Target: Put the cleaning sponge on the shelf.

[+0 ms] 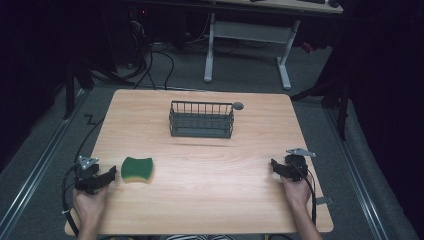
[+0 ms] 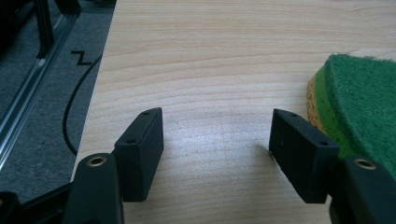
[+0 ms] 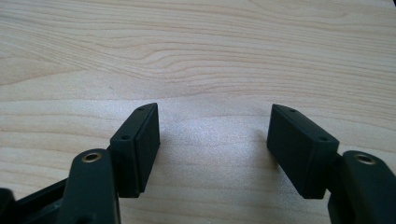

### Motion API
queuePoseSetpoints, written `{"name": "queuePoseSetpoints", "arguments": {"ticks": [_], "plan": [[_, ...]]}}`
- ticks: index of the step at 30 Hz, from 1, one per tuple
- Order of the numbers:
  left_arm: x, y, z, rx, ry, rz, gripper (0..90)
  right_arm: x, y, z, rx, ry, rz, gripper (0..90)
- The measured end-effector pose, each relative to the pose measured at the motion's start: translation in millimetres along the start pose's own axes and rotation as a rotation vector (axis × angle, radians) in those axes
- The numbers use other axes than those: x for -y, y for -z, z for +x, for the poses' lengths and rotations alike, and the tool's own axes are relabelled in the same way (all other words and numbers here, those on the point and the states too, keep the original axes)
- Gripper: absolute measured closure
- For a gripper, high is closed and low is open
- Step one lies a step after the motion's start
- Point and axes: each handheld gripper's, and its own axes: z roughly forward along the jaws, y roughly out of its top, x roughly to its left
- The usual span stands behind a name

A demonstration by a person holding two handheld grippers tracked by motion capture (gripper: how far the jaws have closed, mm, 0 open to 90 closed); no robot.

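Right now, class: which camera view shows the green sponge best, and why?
The high view: the whole sponge lies on the table beside the left gripper. The left gripper view shows part of it at the right edge; the right gripper view gives bare wood.

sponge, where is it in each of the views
High view: the sponge lies at lower left on the table, just right of the left gripper.
Left gripper view: the sponge is at the right edge, beside the right-hand jaw, not between the open jaws.
Right gripper view: bare wood lies between and beyond its jaws.
Shared landmark: the light wood grain of the table.
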Motion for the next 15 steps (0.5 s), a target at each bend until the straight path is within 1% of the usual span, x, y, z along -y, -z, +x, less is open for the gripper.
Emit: {"name": "queuePoseSetpoints", "arguments": {"ticks": [2,3,4,5,6,10,15], "plan": [[-0.4,0.2,0.8,0.002,0.007,0.002,35.9,-0.6,0.3,0.7,-0.006,-0.006,0.004,36.4],[-0.7,0.6,2.1,0.005,0.017,0.004,35.7,-1.7,0.8,1.8,-0.016,0.004,-0.008,38.4],[-0.7,0.6,2.1,0.005,0.017,0.004,35.7,-1.7,0.8,1.8,-0.016,0.004,-0.008,38.4],[-1.2,1.8,3.6,0.012,0.025,0.002,35.7,-3.5,2.7,3.7,-0.014,0.019,-0.017,41.0],[-1.4,2.1,3.9,0.015,0.03,-0.003,35.7,-4.3,4.0,4.9,-0.018,0.019,-0.026,41.9],[-3.2,3.1,3.8,0.022,0.018,-0.002,37.0,-6.5,8.1,6.2,-0.045,0.019,-0.065,43.0],[-10.3,6.3,1.7,0.042,0.028,-0.02,37.8,-14.2,13.1,9.2,-0.071,0.025,-0.073,45.4]]}}
